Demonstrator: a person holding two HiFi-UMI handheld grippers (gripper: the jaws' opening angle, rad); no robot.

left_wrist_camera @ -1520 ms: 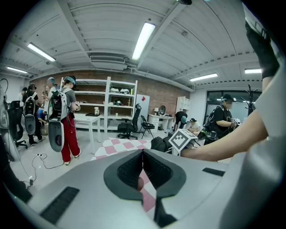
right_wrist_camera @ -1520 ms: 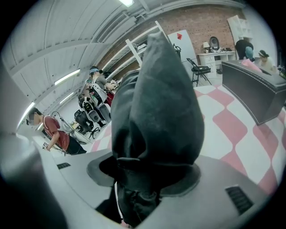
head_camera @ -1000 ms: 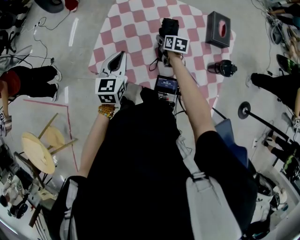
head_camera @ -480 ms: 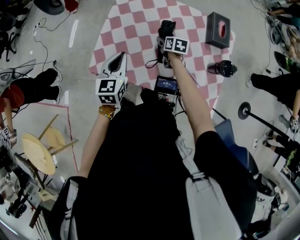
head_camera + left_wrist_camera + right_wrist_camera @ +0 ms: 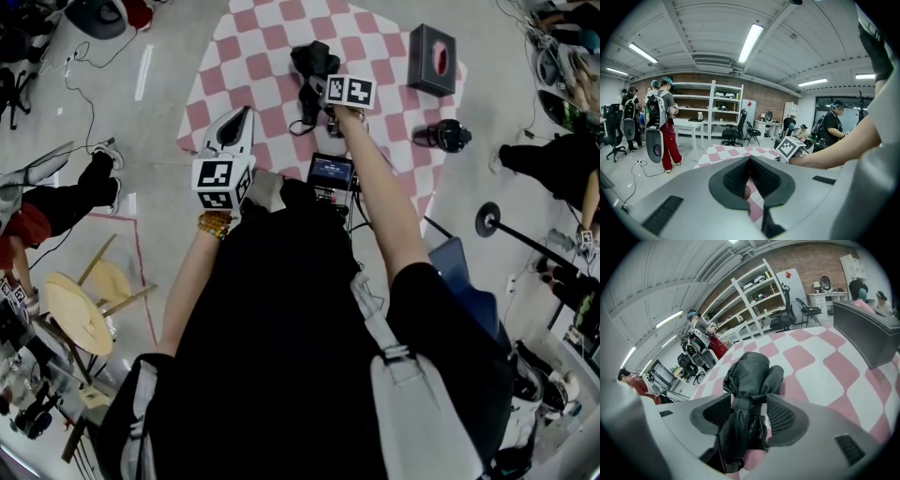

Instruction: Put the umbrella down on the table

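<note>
Checkered counter [image 5: 272, 56] bears the umbrella [image 5: 747, 376]; the right hand-held gripper [image 5: 749, 414], jaws just opening wide, straddles it slackly to release; the left hand-held gripper [image 5: 750, 164] waits closed, empty.

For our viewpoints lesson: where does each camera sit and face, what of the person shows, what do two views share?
Head view: on the head, facing down at the table; torso, arms.
Left gripper view: on left gripper, facing across the room; right forearm.
Right gripper view: on right gripper, facing the umbrella between just-opened jaws.
Shared: umbrella, head and right gripper views.
</note>
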